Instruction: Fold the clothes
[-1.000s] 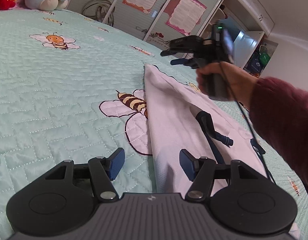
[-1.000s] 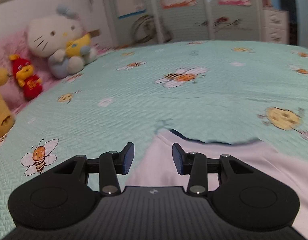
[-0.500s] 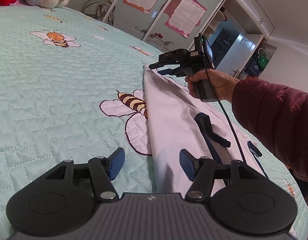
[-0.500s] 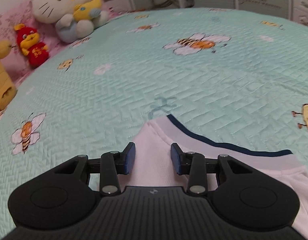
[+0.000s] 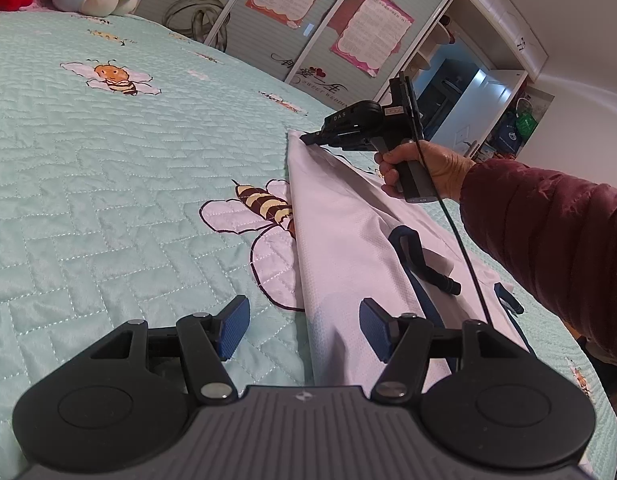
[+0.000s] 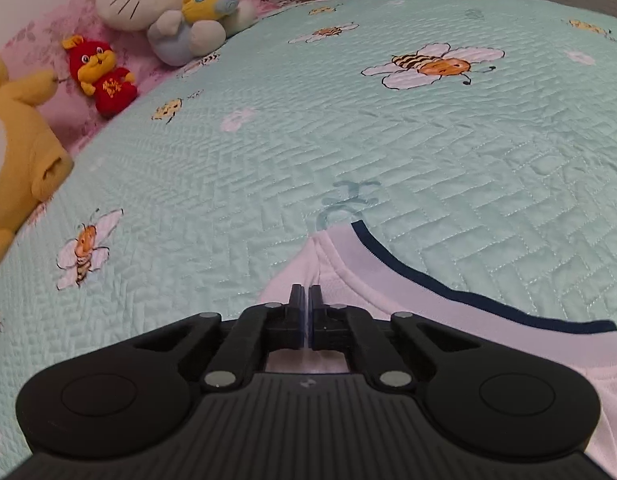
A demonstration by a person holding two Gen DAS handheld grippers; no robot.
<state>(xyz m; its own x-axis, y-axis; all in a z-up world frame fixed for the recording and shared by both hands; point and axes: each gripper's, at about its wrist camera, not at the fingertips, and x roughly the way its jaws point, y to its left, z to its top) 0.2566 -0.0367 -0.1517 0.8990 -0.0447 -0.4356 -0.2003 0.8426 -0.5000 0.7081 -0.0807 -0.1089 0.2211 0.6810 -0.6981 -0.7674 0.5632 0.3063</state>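
One white garment with navy trim lies on the bed, stretched out long and narrow. Seen from the left wrist view, its long axis runs from just under the left gripper away to the far corner, where the right gripper sits.

The right gripper's fingers are pressed together, clamped on a pinch of white cloth at that far corner of the garment, just short of the navy edge band. A ridge of fabric rises into them in the right wrist view. The person's hand holds that gripper by its handle, with a dark red sleeve behind it.

The left gripper's fingers stand apart, holding nothing. The near end of the garment lies below and between them, toward the right-hand finger; the long folded edge passes under the gap. So the left hand is the nearer one to this end, and it probably needs only to drop and close on the edge beneath it before both ends can be lifted together.

Counted: one garment, two grippers, one hand in view. Beyond the garment, toward the bed's head, sit three plush toys: a white cat, a small red figure and a yellow bear.
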